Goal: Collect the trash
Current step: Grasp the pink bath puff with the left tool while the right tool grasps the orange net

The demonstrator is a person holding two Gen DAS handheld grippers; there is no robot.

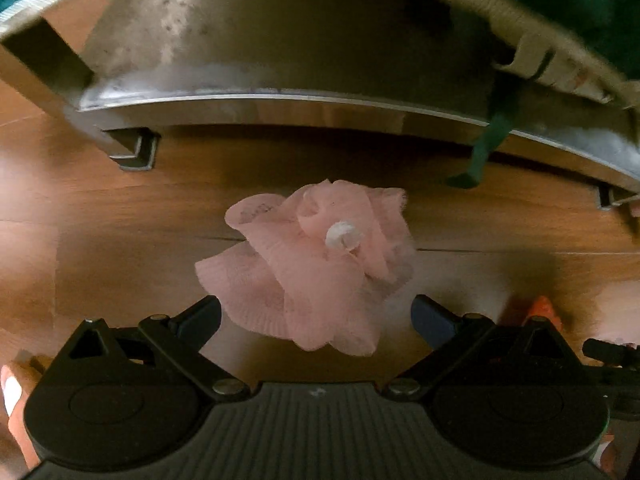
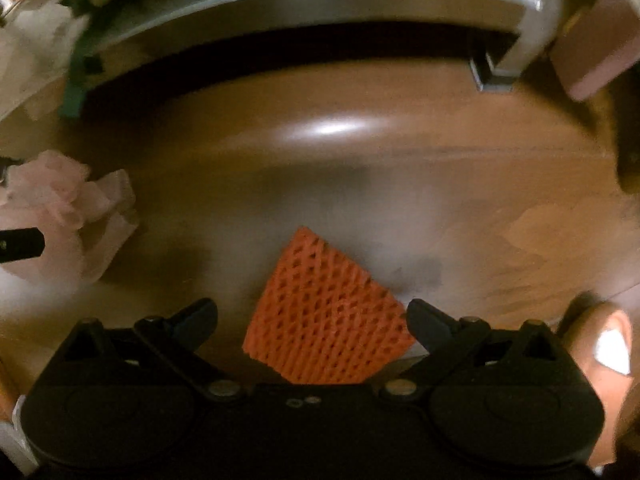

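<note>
A crumpled pink foam-net wrapper (image 1: 316,264) lies on the wooden floor, with a small white scrap on it. My left gripper (image 1: 316,314) is open, its jaws standing on either side of the wrapper's near part. The wrapper also shows at the left edge of the right wrist view (image 2: 68,208), with a left fingertip (image 2: 22,244) beside it. An orange foam net (image 2: 326,316) lies flat on the floor. My right gripper (image 2: 312,318) is open around it, the right fingertip (image 2: 426,316) close to the net's corner.
A metal-framed piece of furniture (image 1: 280,100) stands low over the wooden floor (image 2: 360,168) just beyond both pieces. A green strap (image 1: 486,148) hangs from it. White plastic (image 2: 36,48) lies at the far left of the right wrist view, a pinkish block (image 2: 596,56) at its far right.
</note>
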